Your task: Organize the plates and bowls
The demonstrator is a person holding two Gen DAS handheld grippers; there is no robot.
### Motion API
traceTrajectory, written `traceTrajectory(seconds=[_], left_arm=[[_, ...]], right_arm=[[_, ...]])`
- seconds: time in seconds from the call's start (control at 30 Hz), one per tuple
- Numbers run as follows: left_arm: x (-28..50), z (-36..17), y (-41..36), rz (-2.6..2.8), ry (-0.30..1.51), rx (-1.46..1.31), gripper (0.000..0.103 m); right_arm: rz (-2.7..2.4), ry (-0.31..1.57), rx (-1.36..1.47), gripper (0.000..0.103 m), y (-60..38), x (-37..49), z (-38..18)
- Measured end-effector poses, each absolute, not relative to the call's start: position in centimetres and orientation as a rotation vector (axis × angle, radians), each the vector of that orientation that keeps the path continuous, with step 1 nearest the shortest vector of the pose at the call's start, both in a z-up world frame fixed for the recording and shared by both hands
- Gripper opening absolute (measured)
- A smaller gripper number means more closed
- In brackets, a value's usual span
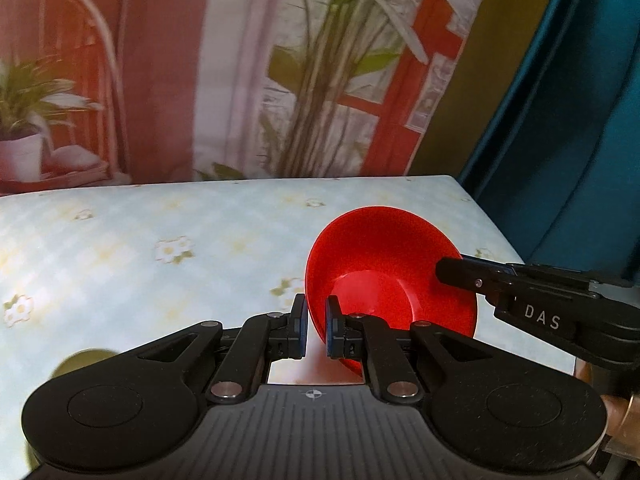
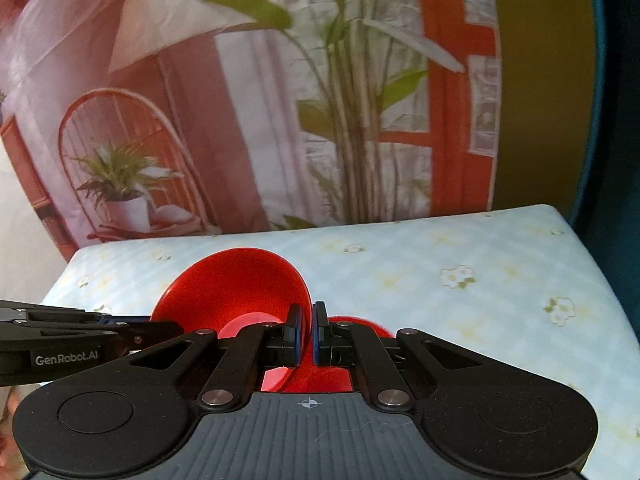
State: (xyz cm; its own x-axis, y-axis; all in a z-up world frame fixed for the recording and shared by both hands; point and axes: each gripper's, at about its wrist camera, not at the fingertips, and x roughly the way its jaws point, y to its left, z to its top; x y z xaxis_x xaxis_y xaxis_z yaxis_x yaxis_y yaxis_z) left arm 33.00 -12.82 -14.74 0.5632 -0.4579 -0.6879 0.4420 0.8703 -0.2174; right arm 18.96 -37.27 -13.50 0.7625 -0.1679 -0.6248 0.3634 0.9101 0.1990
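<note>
A red bowl (image 1: 384, 264) is held between both grippers over the flowered tablecloth, its opening tipped toward the cameras. My left gripper (image 1: 315, 330) is shut on the bowl's left rim, which runs between the blue pads. From the right, my right gripper (image 1: 446, 272) clamps the opposite rim. In the right wrist view the right gripper (image 2: 307, 332) is shut on the red bowl (image 2: 236, 284), with the rim between its pads. The left gripper (image 2: 174, 326) reaches in there from the left to the far rim. The bowl's underside is hidden.
The table (image 1: 140, 248) has a pale blue cloth with small flowers, and its right edge (image 1: 492, 224) lies near a teal curtain (image 1: 568, 140). Behind it hangs a printed backdrop with plants (image 2: 352, 120). A yellow-green round thing (image 1: 80, 364) peeks out at the lower left behind my left gripper.
</note>
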Motion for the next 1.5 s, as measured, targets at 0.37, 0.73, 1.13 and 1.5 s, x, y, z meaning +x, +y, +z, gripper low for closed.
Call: traceTrajectory(seconds=[0.37, 0.73, 1.13, 1.5], left_arm=[[33.2, -16.8, -16.1, -0.561, 0.849, 0.035, 0.010], [34.0, -18.2, -16.1, -0.537, 0.891, 0.054, 0.010], [34.2, -18.4, -16.6, -0.530, 0.898, 0.064, 0.010], [34.2, -18.3, -16.4, -0.525, 0.896, 0.062, 0.010]], right_arm=[[-0.356, 0.675, 0.353, 0.005, -40.6, 17.1, -15.3], [-0.343, 0.720, 0.369, 0.005, -40.3, 17.8, -17.7], [-0.344, 0.733, 0.372, 0.005, -40.5, 17.9, -18.4], [-0.340, 0.734, 0.357, 0.011, -40.4, 18.1, -18.4]])
